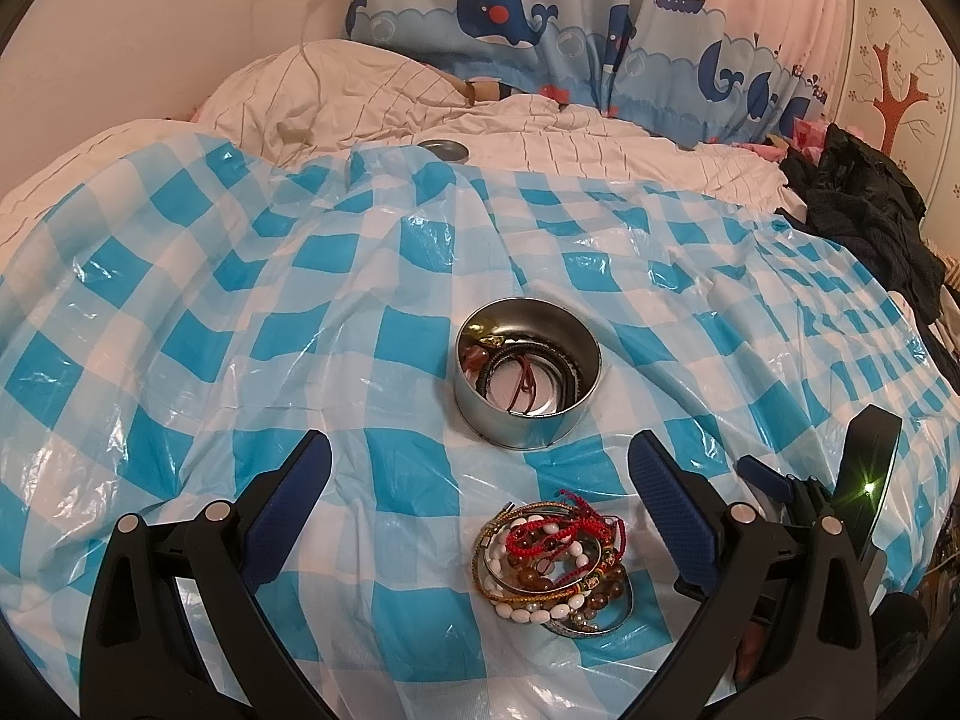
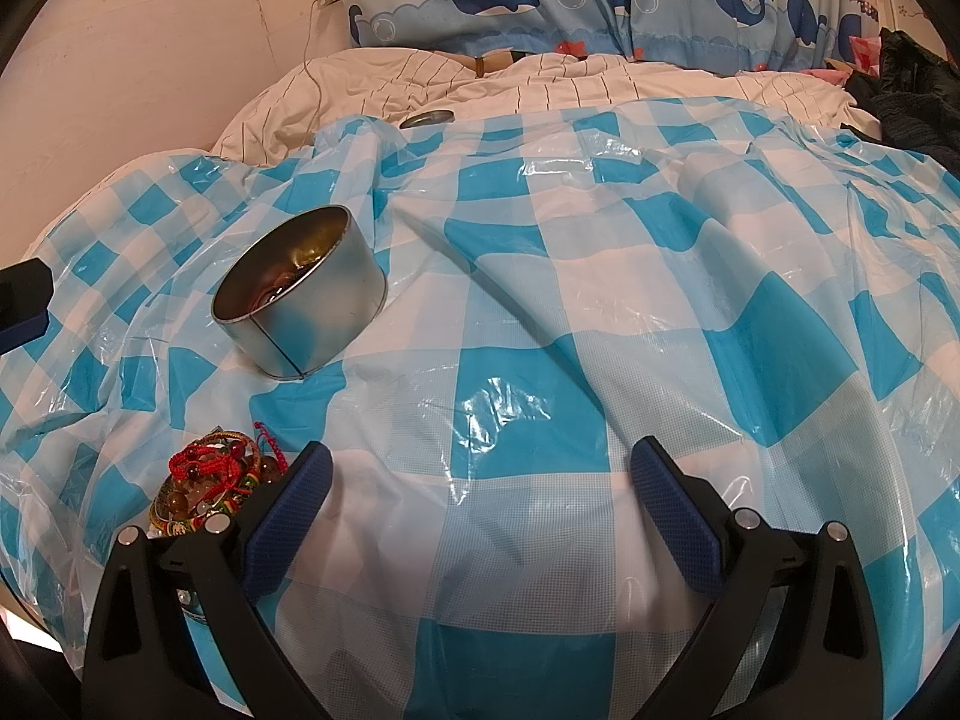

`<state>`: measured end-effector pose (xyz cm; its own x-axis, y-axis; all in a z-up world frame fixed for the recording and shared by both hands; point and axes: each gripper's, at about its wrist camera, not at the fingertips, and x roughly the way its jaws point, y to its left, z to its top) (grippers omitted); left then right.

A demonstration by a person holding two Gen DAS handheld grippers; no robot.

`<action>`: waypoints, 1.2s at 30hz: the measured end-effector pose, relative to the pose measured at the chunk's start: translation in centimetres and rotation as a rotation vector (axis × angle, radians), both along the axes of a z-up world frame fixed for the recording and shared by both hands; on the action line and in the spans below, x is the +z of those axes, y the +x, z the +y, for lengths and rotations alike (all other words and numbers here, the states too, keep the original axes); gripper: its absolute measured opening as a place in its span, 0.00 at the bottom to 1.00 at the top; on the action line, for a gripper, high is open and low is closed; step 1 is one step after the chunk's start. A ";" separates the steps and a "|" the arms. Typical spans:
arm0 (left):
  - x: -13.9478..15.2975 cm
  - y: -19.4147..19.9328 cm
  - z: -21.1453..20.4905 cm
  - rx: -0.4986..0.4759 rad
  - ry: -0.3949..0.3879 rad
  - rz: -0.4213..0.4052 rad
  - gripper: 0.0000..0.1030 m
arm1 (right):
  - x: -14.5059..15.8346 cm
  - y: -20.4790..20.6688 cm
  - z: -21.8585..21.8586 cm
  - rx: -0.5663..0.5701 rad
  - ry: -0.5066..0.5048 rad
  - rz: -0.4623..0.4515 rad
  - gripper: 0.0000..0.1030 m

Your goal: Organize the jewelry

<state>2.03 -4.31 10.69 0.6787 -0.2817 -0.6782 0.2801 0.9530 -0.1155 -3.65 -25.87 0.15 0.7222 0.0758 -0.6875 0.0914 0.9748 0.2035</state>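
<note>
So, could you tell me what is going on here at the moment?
A person with a two-finger gripper in each hand is sorting jewelry on a bed covered by a blue-checked plastic sheet. A round metal tin already holds some dark bangles and cords. A pile of beaded and red-string bracelets lies on the sheet in front of the tin. The left gripper is open with the pile between its fingers, gripping nothing. The right gripper is open too, over bare sheet beside the pile.
</note>
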 end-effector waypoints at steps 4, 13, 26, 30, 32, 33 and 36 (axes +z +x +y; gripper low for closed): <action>0.0 0.0 0.0 -0.001 0.001 0.000 0.92 | 0.0 0.0 0.0 0.000 0.000 0.000 0.93; 0.0 0.0 -0.1 -0.001 0.002 0.000 0.92 | 0.0 0.0 0.0 0.000 0.000 0.000 0.93; -0.1 0.1 -0.2 -0.002 0.003 0.001 0.92 | -0.1 0.0 0.0 0.000 0.000 0.001 0.93; -0.1 0.0 -0.1 -0.002 0.003 0.002 0.92 | -0.1 0.0 0.0 0.000 0.000 0.000 0.93; -0.1 0.1 -0.2 -0.002 0.004 0.002 0.92 | -0.1 0.0 0.0 0.000 0.000 0.001 0.93; -0.1 0.0 -0.2 -0.002 0.004 0.002 0.92 | 0.0 0.0 0.0 0.000 0.000 0.001 0.93; -0.1 0.0 -0.2 -0.003 0.004 0.002 0.92 | -0.1 0.0 0.0 0.000 0.000 0.001 0.93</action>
<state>2.07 -4.53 10.57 0.6765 -0.2806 -0.6809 0.2825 0.9527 -0.1119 -3.63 -25.85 0.10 0.7217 0.0758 -0.6880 0.0918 0.9747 0.2037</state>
